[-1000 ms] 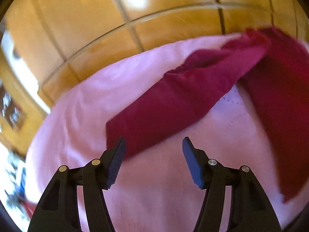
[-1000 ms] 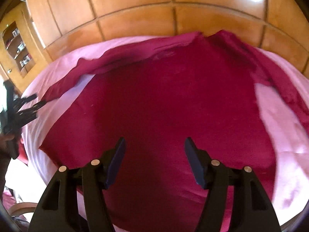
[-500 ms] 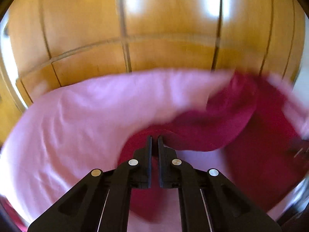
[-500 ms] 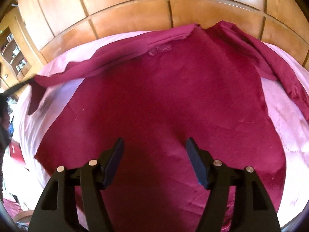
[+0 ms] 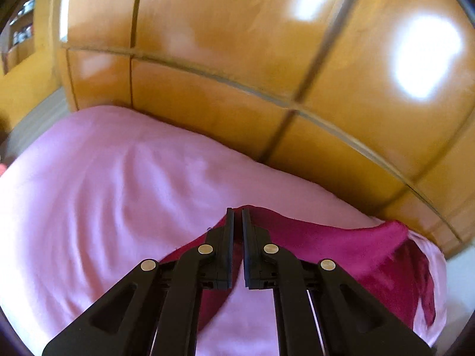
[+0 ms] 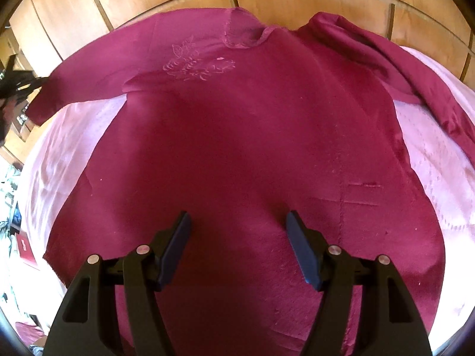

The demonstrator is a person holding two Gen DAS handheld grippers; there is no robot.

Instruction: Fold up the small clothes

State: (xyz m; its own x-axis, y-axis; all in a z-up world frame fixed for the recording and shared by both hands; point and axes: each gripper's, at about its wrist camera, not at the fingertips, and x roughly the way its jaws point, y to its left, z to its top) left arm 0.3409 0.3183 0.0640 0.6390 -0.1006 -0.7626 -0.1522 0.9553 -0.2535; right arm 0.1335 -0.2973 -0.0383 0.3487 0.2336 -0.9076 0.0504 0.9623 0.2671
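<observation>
Since a second ago the left gripper (image 5: pixel 237 212) has clamped narrow on the left sleeve (image 6: pixel 89 84) and drawn it out straight. Below the right gripper (image 6: pixel 237 222), whose jaws stand wide and empty, the shirt (image 6: pixel 243 148) lies flat on the bed (image 5: pixel 104 184). Folding looks barely begun: spreading nearly done, right sleeve (image 6: pixel 415 77) rumpled, no fold made.

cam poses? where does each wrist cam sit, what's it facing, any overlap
Left wrist: sits behind the left gripper, low over the pink sheet, facing the wooden panels; its shut fingers pinch the maroon top's sleeve.
Right wrist: sits behind the open right gripper, above the maroon top, looking down along its body to the collar.
Shared: top, sheet, panels; the left gripper also shows at the right view's left edge.
</observation>
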